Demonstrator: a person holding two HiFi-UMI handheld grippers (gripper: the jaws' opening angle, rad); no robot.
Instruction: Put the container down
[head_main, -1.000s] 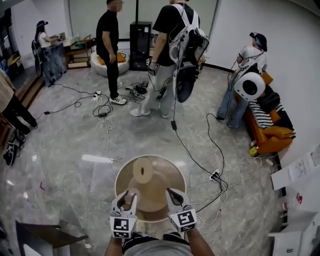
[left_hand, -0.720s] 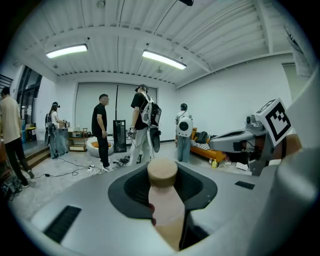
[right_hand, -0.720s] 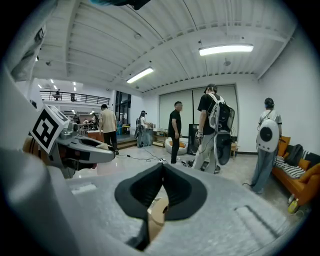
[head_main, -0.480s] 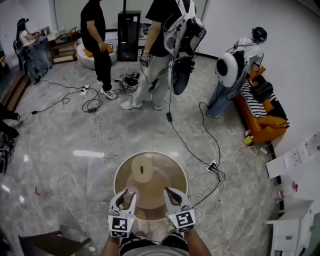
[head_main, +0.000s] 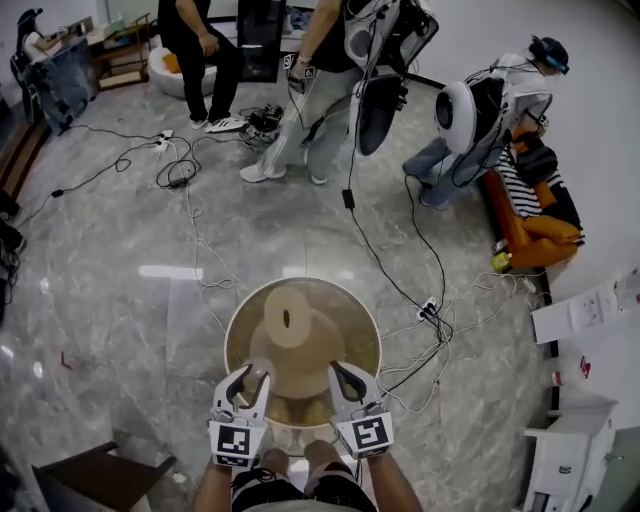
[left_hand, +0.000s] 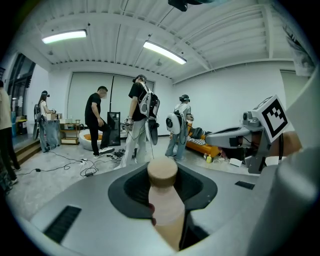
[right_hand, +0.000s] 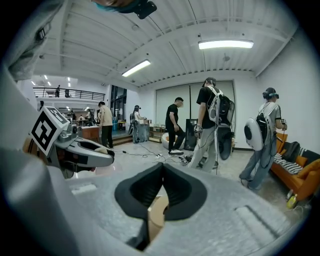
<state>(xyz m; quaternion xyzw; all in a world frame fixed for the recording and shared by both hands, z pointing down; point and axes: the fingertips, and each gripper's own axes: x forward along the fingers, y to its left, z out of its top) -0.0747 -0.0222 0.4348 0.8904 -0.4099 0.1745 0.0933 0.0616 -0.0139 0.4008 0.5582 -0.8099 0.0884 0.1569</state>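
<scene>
A round tan container (head_main: 300, 300) with a pale rim and a raised hollow core hangs above the floor at the lower middle of the head view. My left gripper (head_main: 249, 379) is shut on its near left side, and my right gripper (head_main: 344, 375) is shut on its near right side. In the left gripper view a tan, peg-shaped part of the container (left_hand: 165, 200) is clamped between the dark pads of the left gripper (left_hand: 162, 192). In the right gripper view the right gripper (right_hand: 162, 192) pinches a thin tan edge of the container (right_hand: 156, 216).
Grey marble floor lies below, crossed by cables and a power strip (head_main: 430, 308). Several people stand at the back, one of them (head_main: 330, 80) with a backpack. An orange sofa (head_main: 530, 235) is at the right, white furniture (head_main: 575, 460) at the lower right, a dark wooden piece (head_main: 90, 480) at the lower left.
The head view has tilted down and turned a little, so the people have slid toward the top. The container sits slightly higher in the frame. Both grips are unchanged.
</scene>
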